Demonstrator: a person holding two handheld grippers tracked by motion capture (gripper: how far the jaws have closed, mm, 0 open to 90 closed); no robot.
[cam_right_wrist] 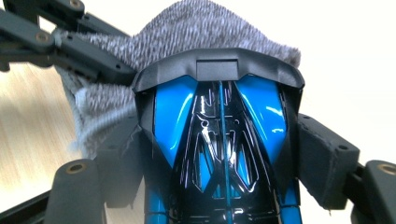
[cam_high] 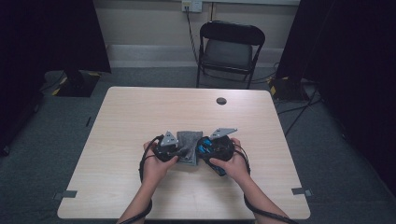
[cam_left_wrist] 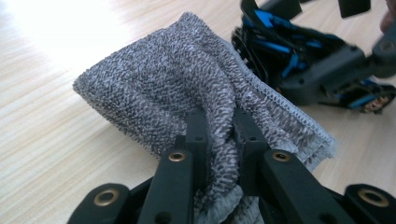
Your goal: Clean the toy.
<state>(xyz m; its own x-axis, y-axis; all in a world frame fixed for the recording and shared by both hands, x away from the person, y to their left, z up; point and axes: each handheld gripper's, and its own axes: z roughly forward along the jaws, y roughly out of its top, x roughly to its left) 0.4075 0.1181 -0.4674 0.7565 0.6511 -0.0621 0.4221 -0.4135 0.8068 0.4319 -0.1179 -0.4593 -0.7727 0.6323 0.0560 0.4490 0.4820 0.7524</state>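
A grey terry cloth (cam_high: 188, 140) lies bunched at the middle of the table's near half. My left gripper (cam_left_wrist: 219, 126) is shut on a fold of the cloth (cam_left_wrist: 173, 79), lifting that part slightly off the wood. To its right sits a glossy black and blue toy car (cam_left_wrist: 303, 60). My right gripper (cam_right_wrist: 222, 156) is shut on the car (cam_right_wrist: 219, 107), one pad against each side. The car's nose touches the cloth (cam_right_wrist: 187, 28). In the high view the left gripper (cam_high: 181, 150) and right gripper (cam_high: 205, 150) face each other across the cloth.
The pale wooden table (cam_high: 140, 107) carries a small dark round disc (cam_high: 221, 101) near its far edge. A black folding chair (cam_high: 231, 46) stands behind the table. Cables run over the floor at the right, and dark stands flank both sides.
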